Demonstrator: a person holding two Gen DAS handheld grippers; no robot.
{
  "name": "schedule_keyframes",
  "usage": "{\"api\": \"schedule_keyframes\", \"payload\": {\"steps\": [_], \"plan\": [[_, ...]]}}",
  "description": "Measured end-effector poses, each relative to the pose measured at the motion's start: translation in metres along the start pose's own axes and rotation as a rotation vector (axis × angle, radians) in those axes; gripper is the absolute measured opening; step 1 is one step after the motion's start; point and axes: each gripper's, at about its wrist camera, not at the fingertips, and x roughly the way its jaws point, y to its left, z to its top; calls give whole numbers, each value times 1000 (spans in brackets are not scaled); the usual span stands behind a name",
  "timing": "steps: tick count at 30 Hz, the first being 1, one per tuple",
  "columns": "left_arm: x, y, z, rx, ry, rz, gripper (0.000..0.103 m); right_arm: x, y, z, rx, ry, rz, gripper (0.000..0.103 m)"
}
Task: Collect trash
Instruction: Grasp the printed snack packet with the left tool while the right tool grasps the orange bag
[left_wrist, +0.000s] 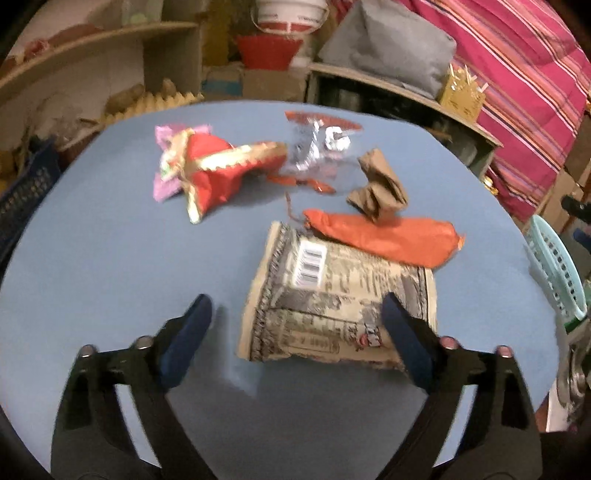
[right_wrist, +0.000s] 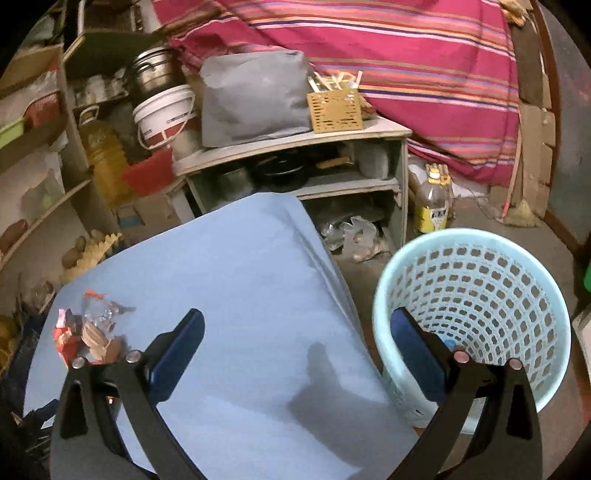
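Note:
On the blue table (left_wrist: 110, 266) lie a beige printed packet (left_wrist: 332, 306), an orange wrapper (left_wrist: 388, 236), a crumpled brown paper (left_wrist: 380, 186), a silver foil wrapper (left_wrist: 317, 147) and a red-and-gold wrapper (left_wrist: 218, 170). My left gripper (left_wrist: 297, 314) is open just above the table, its right finger over the beige packet's near right part. My right gripper (right_wrist: 297, 332) is open and empty over the table's right edge, beside the light blue mesh basket (right_wrist: 480, 258) on the floor. The trash pile (right_wrist: 92, 332) shows far left in the right wrist view.
The basket rim (left_wrist: 554, 266) shows at the table's right in the left wrist view. Shelves (right_wrist: 295, 173) with pots, a white bucket (right_wrist: 162, 114), a grey bag and an oil bottle (right_wrist: 432, 203) stand behind the table. A dark blue crate (left_wrist: 26, 199) sits at the left.

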Motion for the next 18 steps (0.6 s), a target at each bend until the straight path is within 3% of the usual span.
{"api": "schedule_keyframes", "payload": {"steps": [2, 6, 11, 18], "plan": [[7, -3, -1, 15, 38, -10, 74, 1, 6, -1, -27, -2, -4, 98], [7, -8, -2, 39, 35, -4, 65, 5, 21, -3, -62, 9, -4, 98], [5, -9, -3, 71, 29, 20, 28, 10, 34, -9, -82, 31, 15, 98], [-1, -1, -2, 67, 26, 20, 3, 14, 69, -20, -145, 58, 72, 98]]}}
